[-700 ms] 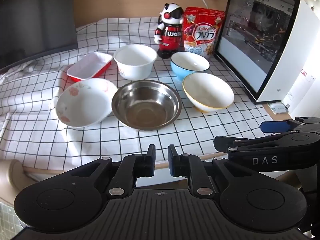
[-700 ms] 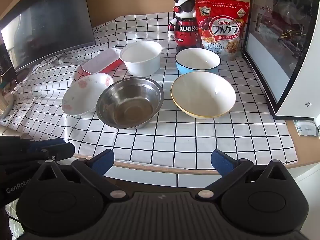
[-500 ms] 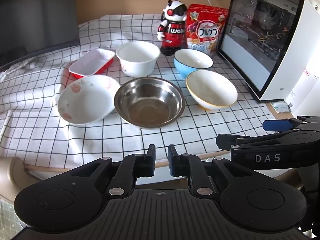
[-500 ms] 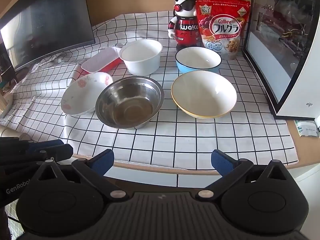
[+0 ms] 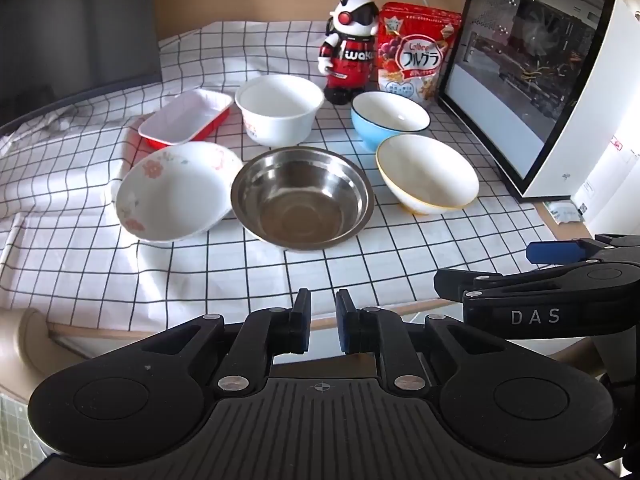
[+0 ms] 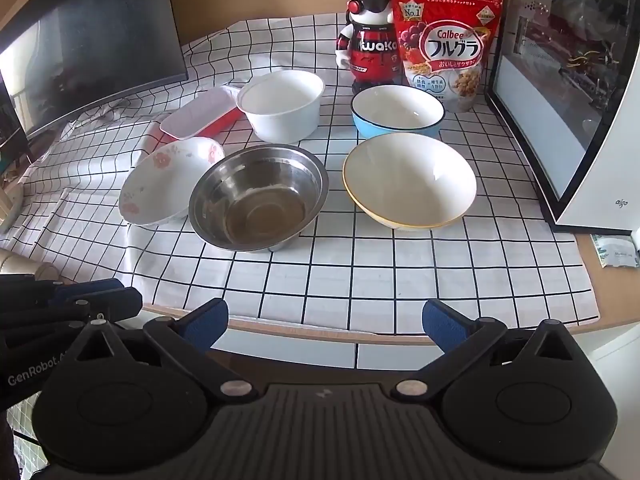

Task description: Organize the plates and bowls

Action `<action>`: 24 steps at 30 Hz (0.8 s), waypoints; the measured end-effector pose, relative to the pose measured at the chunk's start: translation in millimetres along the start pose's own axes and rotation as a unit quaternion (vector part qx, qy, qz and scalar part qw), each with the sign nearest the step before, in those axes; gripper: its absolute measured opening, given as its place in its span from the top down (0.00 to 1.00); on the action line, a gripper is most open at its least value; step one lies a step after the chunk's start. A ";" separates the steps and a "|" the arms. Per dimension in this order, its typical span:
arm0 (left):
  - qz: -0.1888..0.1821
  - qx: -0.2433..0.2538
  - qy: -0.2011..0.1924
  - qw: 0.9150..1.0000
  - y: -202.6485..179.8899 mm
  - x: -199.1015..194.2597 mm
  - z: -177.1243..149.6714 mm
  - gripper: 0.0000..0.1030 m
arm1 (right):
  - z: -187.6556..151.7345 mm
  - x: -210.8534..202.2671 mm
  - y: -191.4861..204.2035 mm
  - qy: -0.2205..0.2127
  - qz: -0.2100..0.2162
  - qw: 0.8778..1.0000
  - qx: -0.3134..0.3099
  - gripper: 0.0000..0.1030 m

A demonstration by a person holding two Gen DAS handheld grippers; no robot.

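Note:
Several dishes sit on a checked cloth: a steel bowl [image 5: 302, 196] [image 6: 258, 196] in the middle, a floral plate [image 5: 174, 192] [image 6: 162, 184] to its left, a yellow-rimmed white bowl [image 5: 426, 180] [image 6: 408, 180] to its right, a blue bowl [image 5: 390, 120] [image 6: 398, 112], a white pot-shaped bowl [image 5: 280, 108] [image 6: 282, 104] and a red rectangular dish [image 5: 186, 122] [image 6: 200, 116] behind. My left gripper [image 5: 322, 320] is nearly shut and empty, in front of the table edge. My right gripper [image 6: 324, 324] is wide open and empty, also short of the edge.
A toy robot [image 5: 352, 64] [image 6: 370, 36] and a cereal bag [image 5: 416, 60] [image 6: 448, 44] stand at the back. A white glass-sided PC case [image 5: 552, 80] [image 6: 580, 100] stands at right, a dark monitor [image 6: 80, 52] at left. A small packet [image 6: 616, 250] lies on bare wood.
The left gripper has moved slightly forward toward the table, so the dishes appear a bit closer. The right gripper has barely moved. Both jaws are unchanged.

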State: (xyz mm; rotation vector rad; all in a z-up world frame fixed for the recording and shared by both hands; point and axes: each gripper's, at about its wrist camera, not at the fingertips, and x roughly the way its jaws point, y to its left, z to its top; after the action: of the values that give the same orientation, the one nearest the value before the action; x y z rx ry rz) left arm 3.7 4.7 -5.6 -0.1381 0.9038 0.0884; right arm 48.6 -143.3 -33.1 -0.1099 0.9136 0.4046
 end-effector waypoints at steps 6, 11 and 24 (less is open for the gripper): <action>-0.001 -0.001 0.001 1.000 1.4 0.9 -1.5 0.84 | -0.2 0.3 -0.1 0.001 0.000 1.000 0.000 0.00; 0.000 -0.003 0.004 1.000 2.0 2.0 -4.6 0.84 | -0.9 0.5 -0.4 0.001 0.000 1.000 0.000 0.00; 0.000 -0.005 0.006 1.000 3.9 1.1 -2.9 0.84 | -2.3 1.2 0.9 0.003 -0.001 1.000 -0.001 0.00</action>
State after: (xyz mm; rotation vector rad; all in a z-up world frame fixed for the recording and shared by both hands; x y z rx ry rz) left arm 1.6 8.1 -8.6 -0.1472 0.9152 0.0921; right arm 47.2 -142.7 -35.4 -0.1144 0.9186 0.4042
